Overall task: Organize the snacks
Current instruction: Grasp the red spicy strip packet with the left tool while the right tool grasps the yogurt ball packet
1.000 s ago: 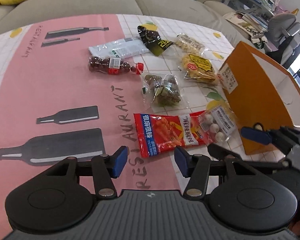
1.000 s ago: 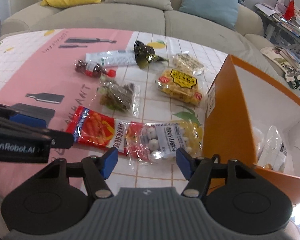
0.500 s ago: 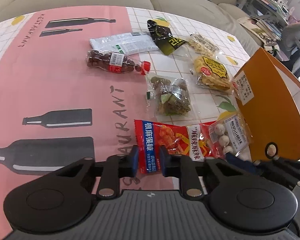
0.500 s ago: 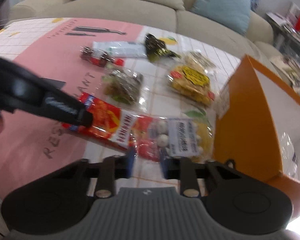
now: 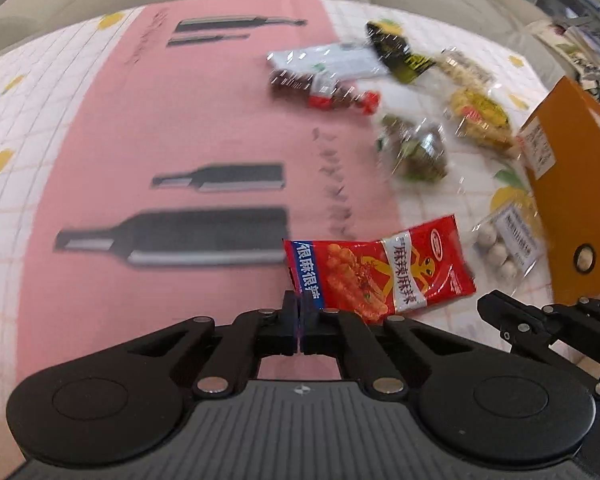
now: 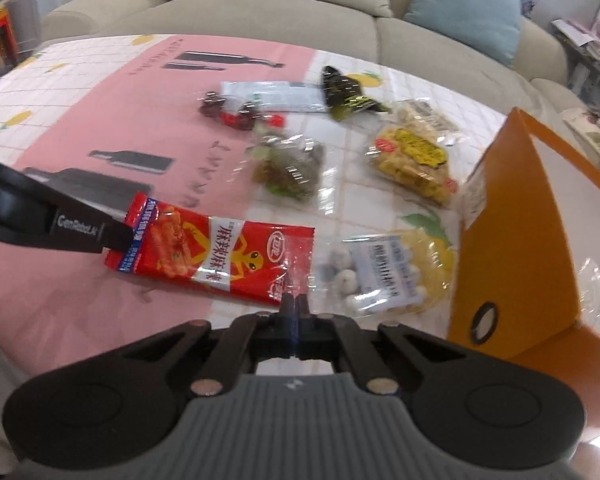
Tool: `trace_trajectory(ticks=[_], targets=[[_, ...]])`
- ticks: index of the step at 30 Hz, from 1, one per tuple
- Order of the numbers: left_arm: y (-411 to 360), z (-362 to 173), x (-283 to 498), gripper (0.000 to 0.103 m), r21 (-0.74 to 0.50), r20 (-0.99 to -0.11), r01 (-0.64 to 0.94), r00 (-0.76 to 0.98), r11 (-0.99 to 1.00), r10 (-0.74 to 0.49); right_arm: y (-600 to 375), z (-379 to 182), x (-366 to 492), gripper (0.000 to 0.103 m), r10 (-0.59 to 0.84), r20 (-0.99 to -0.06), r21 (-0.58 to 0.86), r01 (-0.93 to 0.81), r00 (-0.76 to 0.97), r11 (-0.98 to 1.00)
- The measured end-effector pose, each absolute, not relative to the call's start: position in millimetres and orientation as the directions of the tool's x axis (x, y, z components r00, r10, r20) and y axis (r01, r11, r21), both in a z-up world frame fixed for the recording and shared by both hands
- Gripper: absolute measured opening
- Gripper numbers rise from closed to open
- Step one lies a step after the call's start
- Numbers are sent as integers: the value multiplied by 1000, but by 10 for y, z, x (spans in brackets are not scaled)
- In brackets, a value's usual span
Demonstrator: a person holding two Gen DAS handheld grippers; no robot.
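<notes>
Snack first: a glossy red foil packet of spicy sticks with a blue end band [image 5: 374, 270] is pinched at both ends. The left gripper [image 5: 300, 310] has its fingers pressed together on the packet's blue-banded end, and the right gripper [image 6: 294, 306] has its fingers clamped on the opposite, clear-sealed end. The packet [image 6: 216, 254] stretches between them and looks lifted a little off the pink and white checked tablecloth printed with black bottles [image 6: 100, 120].

Just beside the packet, on its right, lies a clear bag of white round candies with a white label [image 6: 380, 276], and beyond that bag stands an open orange cardboard box with a white inside [image 6: 512, 248]. Behind the packet, further from the grippers, sits a clear bag of dark green and brown snacks [image 6: 288, 168], then a yellow-labelled bag of pale puffs [image 6: 414, 160], a small bottle-shaped pack with a red cap [image 6: 240, 114], a black and yellow wrapper [image 6: 346, 94] and a long pale green-white packet [image 6: 272, 96]. A beige sofa with yellow and light blue cushions [image 6: 300, 12] lies past the table.
</notes>
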State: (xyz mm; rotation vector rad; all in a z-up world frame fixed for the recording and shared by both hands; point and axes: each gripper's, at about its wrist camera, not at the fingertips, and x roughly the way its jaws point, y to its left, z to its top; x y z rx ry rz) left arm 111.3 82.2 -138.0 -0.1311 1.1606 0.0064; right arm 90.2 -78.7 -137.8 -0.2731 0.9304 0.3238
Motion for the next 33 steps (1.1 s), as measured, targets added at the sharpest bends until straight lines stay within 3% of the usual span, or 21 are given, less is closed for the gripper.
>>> trace_trajectory(ticks=[4, 6, 8, 13, 15, 17, 22, 27, 33], targets=[[815, -1372, 967, 3, -101, -932, -47, 353, 994, -78, -715, -1358, 728, 0, 191, -836, -63, -436, 514, 898], [803, -1334, 902, 9, -134, -925, -6, 359, 991, -123, -714, -1350, 664, 0, 182, -839, -73, -439, 512, 896], [759, -1274, 857, 28, -110, -909, 58, 398, 992, -124, -759, -1340, 634, 0, 166, -841, -79, -421, 515, 904], [525, -1159, 839, 51, 28, -876, 257, 473, 966, -100, -981, -1323, 714, 3, 141, -846, -39, -323, 514, 945], [443, -1145, 843, 62, 51, -867, 338, 482, 940, -126, -1061, -1320, 750, 10, 141, -847, -16, -290, 513, 957], [347, -1165, 847, 68, 74, -861, 394, 488, 916, -141, -1103, -1317, 764, 33, 142, -843, -1, -266, 519, 964], [159, -1331, 900, 74, 111, -875, 514, 456, 851, -161, -1205, -1328, 838, 34, 170, -840, 69, -210, 516, 975], [125, -1478, 966, 74, 150, -877, 564, 455, 812, -155, -1242, -1384, 928, 46, 185, -843, 120, -160, 504, 980], [205, -1527, 1107, 74, 73, -890, 529, 417, 845, -184, -1215, -1511, 1058, 45, 196, -862, 154, -127, 468, 980]])
